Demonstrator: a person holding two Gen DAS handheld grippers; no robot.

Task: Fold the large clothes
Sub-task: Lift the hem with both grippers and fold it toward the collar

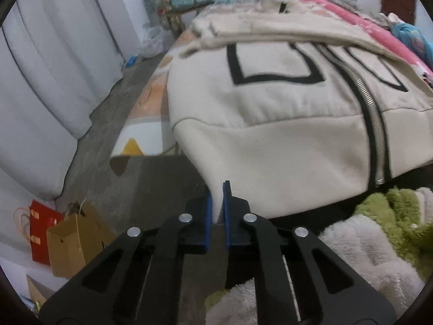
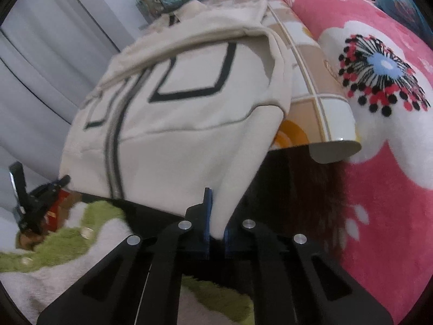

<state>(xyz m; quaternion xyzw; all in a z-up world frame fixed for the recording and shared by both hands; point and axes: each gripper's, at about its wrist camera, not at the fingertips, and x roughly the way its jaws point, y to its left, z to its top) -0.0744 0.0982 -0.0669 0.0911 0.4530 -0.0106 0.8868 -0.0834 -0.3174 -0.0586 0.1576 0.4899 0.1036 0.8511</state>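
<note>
A cream zip-up jacket (image 1: 284, 124) with black outlined shapes and a metal zipper lies on a patterned mat, its hem hanging off the near edge. My left gripper (image 1: 217, 203) is shut on the hem's left corner, the cloth pinched between its blue pads. In the right wrist view the same jacket (image 2: 176, 135) fills the middle, and my right gripper (image 2: 216, 216) is shut on the hem's right corner. The left gripper (image 2: 35, 203) shows at the far left under the hem. One sleeve is folded across the chest.
A pink flowered blanket (image 2: 392, 189) covers the bed to the right. A green and white fluffy cloth (image 1: 379, 238) lies below the jacket's hem. Red and brown paper bags (image 1: 62, 241) stand on the grey floor at left, near white curtains (image 1: 54, 54). A wooden chair (image 1: 176, 2) stands at the back.
</note>
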